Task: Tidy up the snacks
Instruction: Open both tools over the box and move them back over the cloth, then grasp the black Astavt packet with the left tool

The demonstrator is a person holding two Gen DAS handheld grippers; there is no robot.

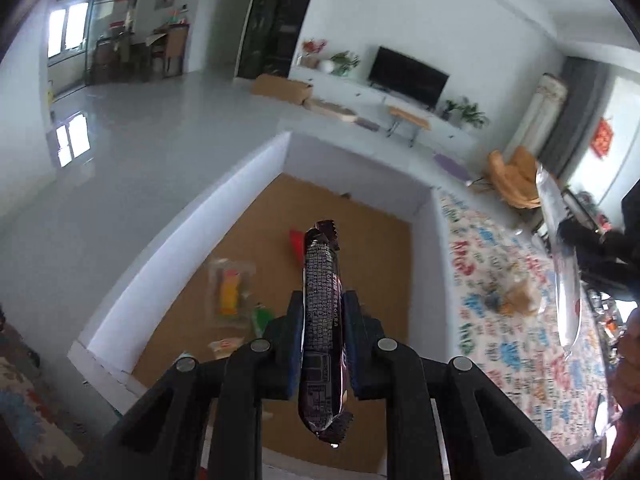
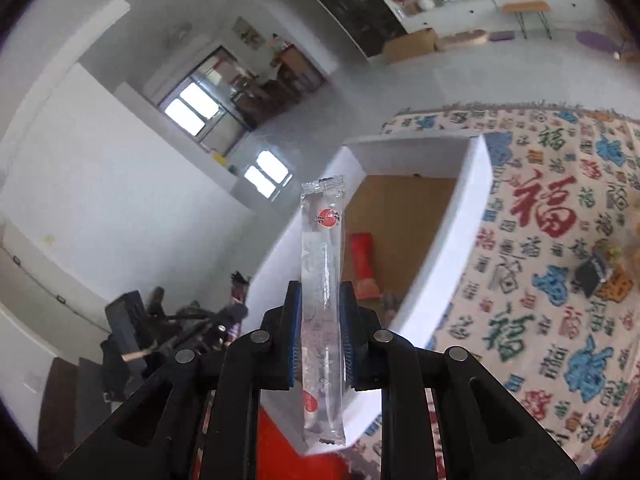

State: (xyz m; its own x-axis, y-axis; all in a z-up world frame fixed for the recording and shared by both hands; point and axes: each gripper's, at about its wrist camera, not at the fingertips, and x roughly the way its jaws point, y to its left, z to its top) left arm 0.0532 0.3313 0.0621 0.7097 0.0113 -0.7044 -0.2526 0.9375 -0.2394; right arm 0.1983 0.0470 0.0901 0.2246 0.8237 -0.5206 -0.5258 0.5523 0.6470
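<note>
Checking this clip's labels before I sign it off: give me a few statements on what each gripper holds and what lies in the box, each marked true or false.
1. The left gripper is clamped on a dark snack bar. True.
2. The right gripper holds a red packet. False: it holds a clear, long packet with a red round mark.
3. The white box has a brown floor with several snacks already lying on it. True.
4. The box stands on a bare wooden table. False: it stands on a patterned cloth.
5. The dark snack bar lies flat in the box. False: it is held above it.
</note>
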